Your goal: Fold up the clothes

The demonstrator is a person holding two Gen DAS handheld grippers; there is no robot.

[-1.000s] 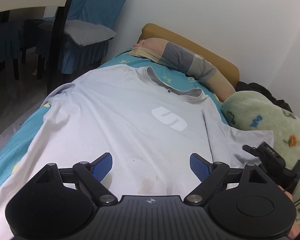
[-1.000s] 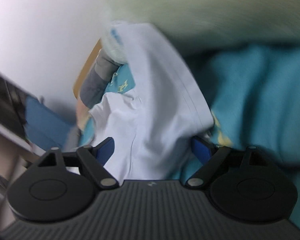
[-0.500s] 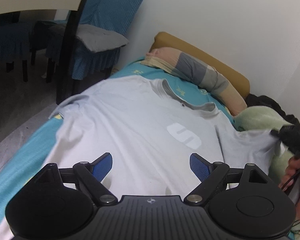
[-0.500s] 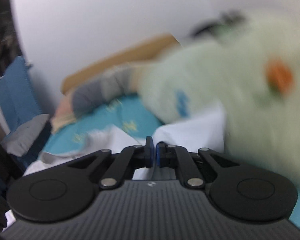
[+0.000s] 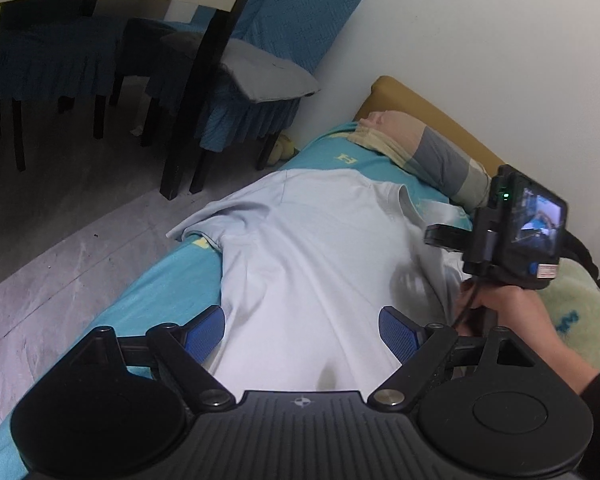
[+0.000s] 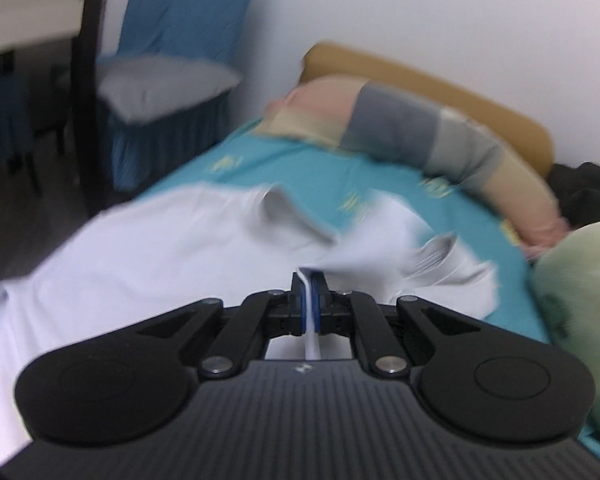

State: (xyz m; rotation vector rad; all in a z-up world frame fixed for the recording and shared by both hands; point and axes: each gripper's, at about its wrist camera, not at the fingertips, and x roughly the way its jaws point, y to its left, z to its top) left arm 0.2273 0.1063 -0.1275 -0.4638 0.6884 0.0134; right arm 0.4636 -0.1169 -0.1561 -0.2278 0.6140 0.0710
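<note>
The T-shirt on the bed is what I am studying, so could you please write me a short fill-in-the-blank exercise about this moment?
1. The right gripper is shut on the pale ____.
2. The left gripper hovers over the T-shirt with its jaws ____.
3. The T-shirt lies on a bed sheet coloured ____.
4. The chair beside the bed carries a ____ cushion.

Missing words: T-shirt; open; teal; grey

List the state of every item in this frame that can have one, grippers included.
T-shirt: lying front up on the bed, right sleeve side lifted and being folded inward.
Left gripper: open, over the shirt's lower part, holding nothing.
Right gripper: shut on the shirt's fabric.
Pillow: lying at the head of the bed.
Chair cushion: lying on the chair seat.
</note>
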